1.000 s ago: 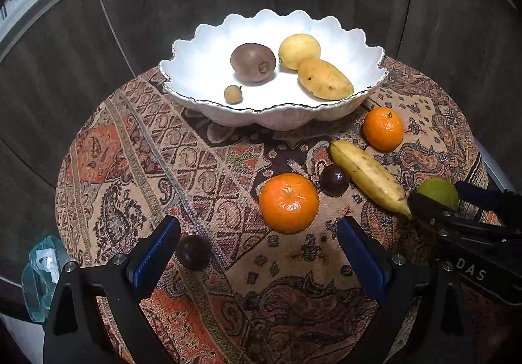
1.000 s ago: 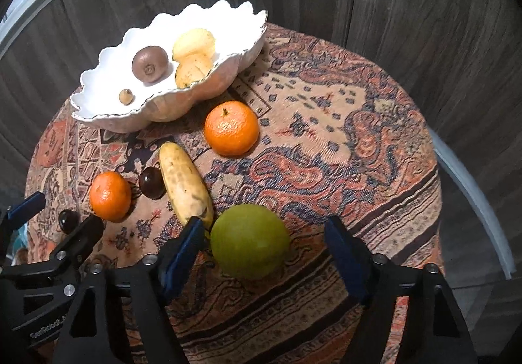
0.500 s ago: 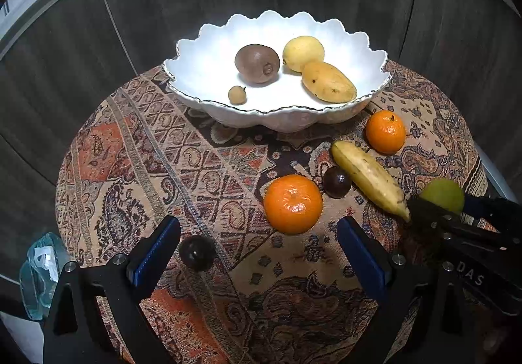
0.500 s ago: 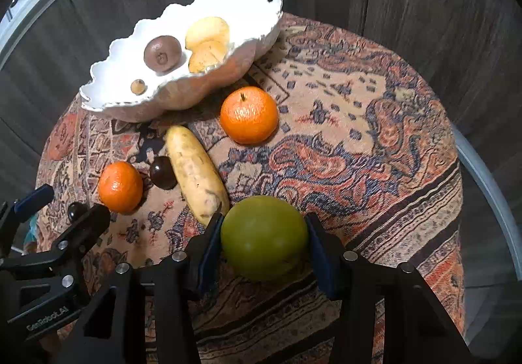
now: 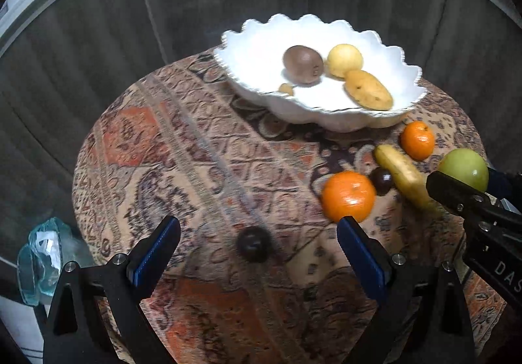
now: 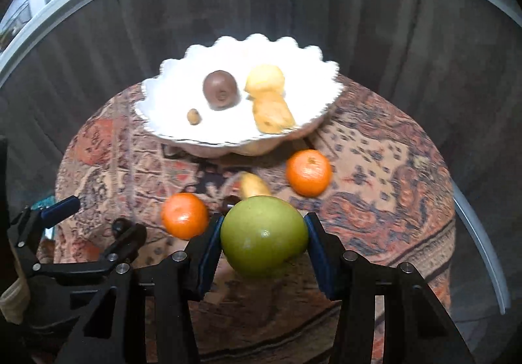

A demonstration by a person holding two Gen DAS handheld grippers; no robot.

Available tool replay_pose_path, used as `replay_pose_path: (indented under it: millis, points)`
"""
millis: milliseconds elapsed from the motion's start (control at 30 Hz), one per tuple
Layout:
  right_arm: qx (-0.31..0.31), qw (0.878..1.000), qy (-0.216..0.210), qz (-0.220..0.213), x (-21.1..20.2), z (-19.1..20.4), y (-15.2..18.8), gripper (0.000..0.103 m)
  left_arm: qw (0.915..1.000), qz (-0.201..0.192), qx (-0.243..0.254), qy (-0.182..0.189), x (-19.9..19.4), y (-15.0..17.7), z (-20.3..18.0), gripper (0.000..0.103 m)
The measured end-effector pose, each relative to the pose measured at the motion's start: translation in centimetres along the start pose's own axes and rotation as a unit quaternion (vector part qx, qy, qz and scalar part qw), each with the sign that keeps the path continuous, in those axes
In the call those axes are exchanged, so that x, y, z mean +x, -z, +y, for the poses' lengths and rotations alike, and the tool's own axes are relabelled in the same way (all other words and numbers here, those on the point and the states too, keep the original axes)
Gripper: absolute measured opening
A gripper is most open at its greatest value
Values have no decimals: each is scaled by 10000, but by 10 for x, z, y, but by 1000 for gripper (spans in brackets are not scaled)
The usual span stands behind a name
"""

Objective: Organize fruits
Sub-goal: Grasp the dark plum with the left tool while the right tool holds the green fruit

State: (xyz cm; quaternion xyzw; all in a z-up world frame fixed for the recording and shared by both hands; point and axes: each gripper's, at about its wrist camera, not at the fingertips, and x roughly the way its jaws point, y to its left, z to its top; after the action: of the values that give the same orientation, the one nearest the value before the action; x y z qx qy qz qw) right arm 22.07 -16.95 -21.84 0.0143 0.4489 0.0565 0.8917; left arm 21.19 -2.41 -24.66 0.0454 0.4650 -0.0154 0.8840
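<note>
Carrying step: right gripper [image 6: 263, 241] fingers clamped on the green fruit [image 6: 263, 235], held above the bench at 6 o'clock of the white bowl [image 6: 169, 132]. Next: lift over the rim, release at an open spot. Left gripper [image 5: 257, 258] fingers apart, idle around the dark plum [image 5: 253, 244].

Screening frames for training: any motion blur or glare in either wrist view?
Left wrist: cloth pattern smeared, nearer orange soft-edged, left tongs sharp. Right wrist: white bowl rim and the fruit in it streaked, green fruit clamped in the right tongs fairly crisp with a small highlight. Both: fisheye bending, dark corners.
</note>
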Motion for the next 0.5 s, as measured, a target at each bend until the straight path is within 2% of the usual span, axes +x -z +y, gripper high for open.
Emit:
replay_pose_path:
  millis: [300, 500]
  points:
    - [-148, 9997, -158, 87, 13, 27, 1, 50, 9997, 113, -136, -139, 18, 3, 18, 93]
    - [-127, 9997, -173, 137, 18, 28, 0, 50, 9997, 168, 2, -167, 25, 7, 14, 76]
